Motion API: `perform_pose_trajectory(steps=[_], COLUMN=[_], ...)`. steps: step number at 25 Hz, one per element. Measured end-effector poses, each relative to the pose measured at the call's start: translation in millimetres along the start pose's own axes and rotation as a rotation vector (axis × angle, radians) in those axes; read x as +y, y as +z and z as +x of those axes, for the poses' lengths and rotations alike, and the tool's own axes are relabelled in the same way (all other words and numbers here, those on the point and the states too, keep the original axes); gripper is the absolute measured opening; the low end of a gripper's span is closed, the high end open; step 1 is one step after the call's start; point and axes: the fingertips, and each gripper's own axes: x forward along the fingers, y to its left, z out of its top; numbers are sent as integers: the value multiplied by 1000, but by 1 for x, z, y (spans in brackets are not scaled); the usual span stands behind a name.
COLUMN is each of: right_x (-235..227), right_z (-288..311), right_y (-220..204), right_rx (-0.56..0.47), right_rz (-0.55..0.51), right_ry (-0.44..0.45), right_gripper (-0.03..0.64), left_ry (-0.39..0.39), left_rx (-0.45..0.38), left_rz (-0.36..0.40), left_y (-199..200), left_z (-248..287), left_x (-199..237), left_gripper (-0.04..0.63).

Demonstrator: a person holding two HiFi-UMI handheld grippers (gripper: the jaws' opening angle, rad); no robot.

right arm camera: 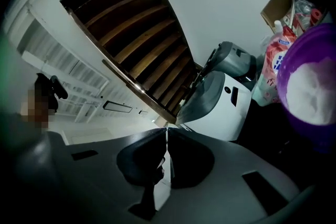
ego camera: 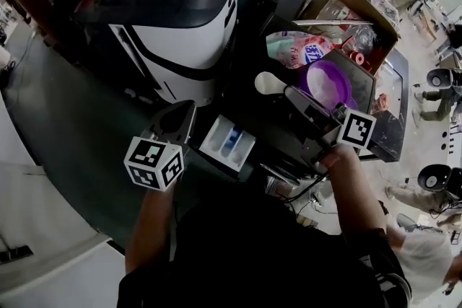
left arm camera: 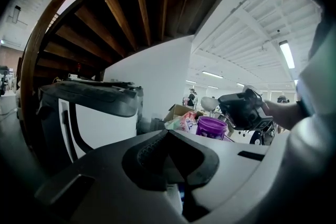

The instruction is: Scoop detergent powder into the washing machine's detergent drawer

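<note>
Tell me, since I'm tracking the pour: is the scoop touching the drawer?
Apart. In the head view, the scoop is held by the right gripper up to the right of the drawer, with a dark gap between them.

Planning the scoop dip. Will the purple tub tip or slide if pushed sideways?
The tub looks broad for its height, so it is probably hard to tip. Powder seems to fill much of it, likely adding weight low down. It has no lid on, so a hard shove could spill loose powder.
</note>
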Motion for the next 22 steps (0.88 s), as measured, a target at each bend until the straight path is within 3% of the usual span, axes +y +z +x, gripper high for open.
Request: perform_pose_trajectory(steps=[11, 22], right_x=[25, 20], right_z=[24, 3], right_y=[-81, -113], right_rx=[-21, -30], right_rz=[39, 72], right_ry=[-70, -94], right_gripper=[21, 21], left_ry=[-104, -135], left_rx=[16, 36], left_rz=[4, -18], left_y=[-23, -37], left_z=[-42, -39], left_x=[18, -5], left_gripper=[3, 3])
